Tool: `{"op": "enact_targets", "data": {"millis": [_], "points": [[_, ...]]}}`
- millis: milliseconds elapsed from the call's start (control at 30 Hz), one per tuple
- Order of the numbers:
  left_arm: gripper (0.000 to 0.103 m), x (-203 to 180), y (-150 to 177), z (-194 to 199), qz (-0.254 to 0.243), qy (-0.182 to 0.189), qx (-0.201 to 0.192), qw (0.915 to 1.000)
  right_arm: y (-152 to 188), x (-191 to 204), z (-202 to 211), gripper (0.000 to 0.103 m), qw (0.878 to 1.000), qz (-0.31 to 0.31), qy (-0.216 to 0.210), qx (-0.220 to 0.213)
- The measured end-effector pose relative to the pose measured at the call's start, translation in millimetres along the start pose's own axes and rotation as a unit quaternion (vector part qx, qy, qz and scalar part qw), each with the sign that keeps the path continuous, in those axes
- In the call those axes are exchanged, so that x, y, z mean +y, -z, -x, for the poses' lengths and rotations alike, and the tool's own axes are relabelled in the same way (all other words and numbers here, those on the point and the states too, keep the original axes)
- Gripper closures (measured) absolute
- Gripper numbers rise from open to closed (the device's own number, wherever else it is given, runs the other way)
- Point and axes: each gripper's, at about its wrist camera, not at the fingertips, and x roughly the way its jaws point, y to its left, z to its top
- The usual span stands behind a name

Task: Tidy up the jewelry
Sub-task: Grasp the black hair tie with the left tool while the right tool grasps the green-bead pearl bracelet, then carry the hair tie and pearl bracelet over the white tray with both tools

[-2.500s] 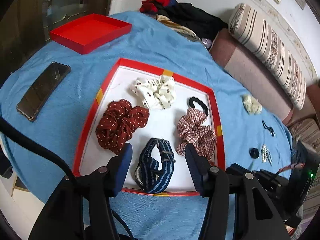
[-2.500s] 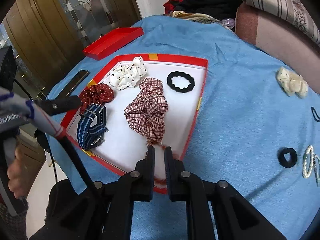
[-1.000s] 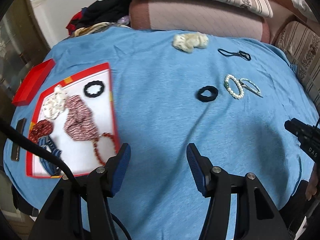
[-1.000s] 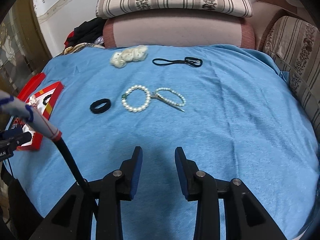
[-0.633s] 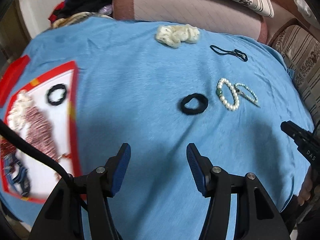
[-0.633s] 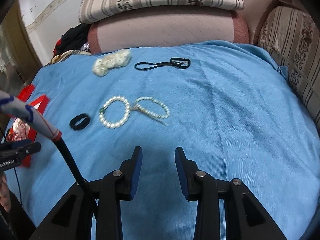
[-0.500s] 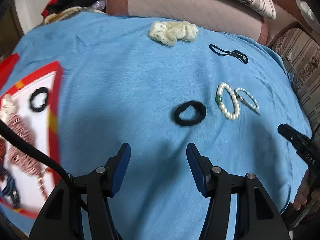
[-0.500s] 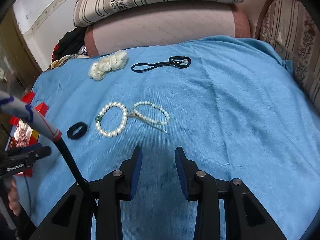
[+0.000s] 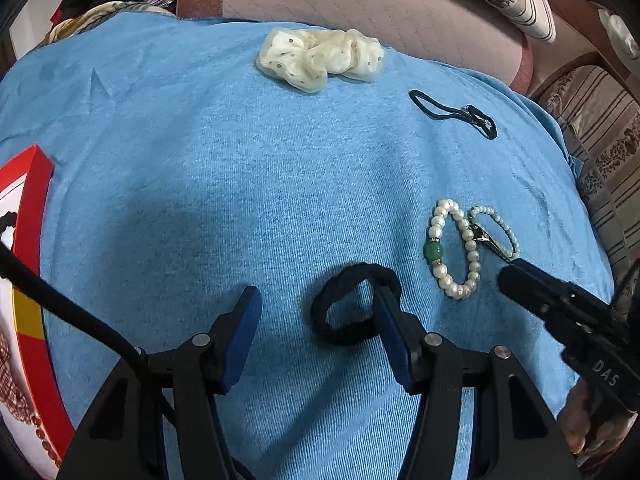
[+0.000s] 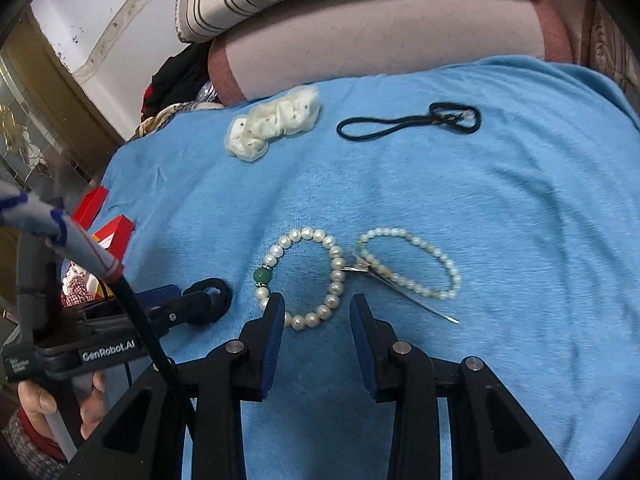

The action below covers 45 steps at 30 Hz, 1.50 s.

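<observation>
A black hair tie (image 9: 344, 332) lies on the blue cloth. My left gripper (image 9: 316, 312) stands open low over it, and the right finger overlaps the ring's right side. To its right lies a pearl bracelet with a green bead (image 9: 436, 240), touching a smaller pearl bracelet (image 9: 500, 220) with a metal clip. In the right wrist view my right gripper (image 10: 318, 312) is open, and the near arc of the green-bead bracelet (image 10: 336, 276) sits just ahead of its tips. The pads press on nothing. My left gripper (image 10: 192, 304) shows there at the hair tie (image 10: 216, 308).
A cream dotted scrunchie (image 9: 320, 60) and a thin black elastic (image 9: 452, 114) lie further back on the cloth. The red tray (image 9: 36, 200) holding scrunchies sits at the far left edge. Cushions (image 10: 360, 40) border the back, and a hand (image 10: 36, 404) holds the left gripper.
Both grippers came down and forward towards the cloth. The left one now straddles the black hair tie and the right one reaches the green-bead bracelet. The tray has slid off to the left.
</observation>
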Motion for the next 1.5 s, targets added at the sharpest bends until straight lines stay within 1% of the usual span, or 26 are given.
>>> {"op": "enact_targets", "data": {"millis": [133, 200, 233, 267, 300, 333, 367, 400, 433, 500, 667, 800, 933, 1000, 1133, 1233, 1400, 1500], "points": [[0.047, 2, -1, -1, -0.001, -0.001, -0.007, 1.0000, 0, -2, -11, 0.066, 1.000, -0.010, -0.003, 0.008], [0.054, 0, 0, -2, -0.008, -0.010, -0.011, 0.9999, -1, -4, -17, 0.066, 1.000, -0.015, -0.005, 0.013], [0.065, -1, 0, -2, -0.013, -0.017, -0.013, 0.9997, -1, -5, -21, 0.066, 1.000, -0.018, -0.005, 0.016], [0.083, -2, 1, -2, -0.020, -0.028, -0.014, 0.9993, -1, -6, -23, 0.066, 1.000, -0.021, -0.005, 0.017], [0.093, -3, 2, -3, -0.023, -0.034, -0.013, 0.9991, -1, -7, -26, 0.066, 1.000, -0.022, -0.004, 0.016], [0.098, -2, 1, -3, -0.020, -0.030, -0.010, 0.9993, -1, -6, -27, 0.068, 1.000, -0.020, -0.002, 0.014], [0.098, 0, 1, -1, -0.013, -0.023, -0.009, 0.9996, -1, -4, -28, 0.070, 1.000, -0.015, 0.006, 0.014], [0.098, 1, 1, 1, -0.006, -0.019, -0.008, 0.9998, -3, -1, -29, 0.077, 1.000, -0.008, 0.015, 0.014], [0.098, 2, 2, 3, -0.003, -0.019, -0.009, 0.9998, -4, 0, -30, 0.089, 1.000, -0.004, 0.020, 0.015], [0.098, 1, 5, 13, -0.001, -0.023, -0.018, 0.9996, -7, 2, -31, 0.092, 1.000, -0.006, 0.020, 0.019], [0.098, 4, 14, 51, 0.002, -0.018, -0.046, 0.9988, -4, 14, -6, 0.093, 1.000, 0.007, 0.023, -0.001], [0.098, 12, 23, 85, 0.009, -0.017, -0.066, 0.9977, -1, 39, 25, 0.093, 0.998, 0.042, 0.033, -0.024], [0.098, 27, 37, 117, 0.018, -0.029, -0.087, 0.9956, -2, 65, 48, 0.093, 0.997, 0.068, 0.029, -0.037], [0.098, 40, 44, 130, 0.027, -0.035, -0.093, 0.9947, -1, 79, 56, 0.093, 0.996, 0.078, 0.024, -0.042], [0.098, 77, 56, 160, 0.052, -0.054, -0.110, 0.9911, -1, 113, 67, 0.093, 0.994, 0.103, 0.008, -0.046], [0.098, 114, 64, 179, 0.079, -0.072, -0.121, 0.9869, 1, 146, 71, 0.093, 0.990, 0.131, -0.008, -0.046], [0.098, 183, 73, 201, 0.131, -0.093, -0.130, 0.9785, 3, 212, 59, 0.093, 0.983, 0.177, -0.047, -0.032], [0.098, 212, 75, 205, 0.150, -0.101, -0.127, 0.9754, 2, 251, 43, 0.093, 0.977, 0.201, -0.070, -0.020]]}}
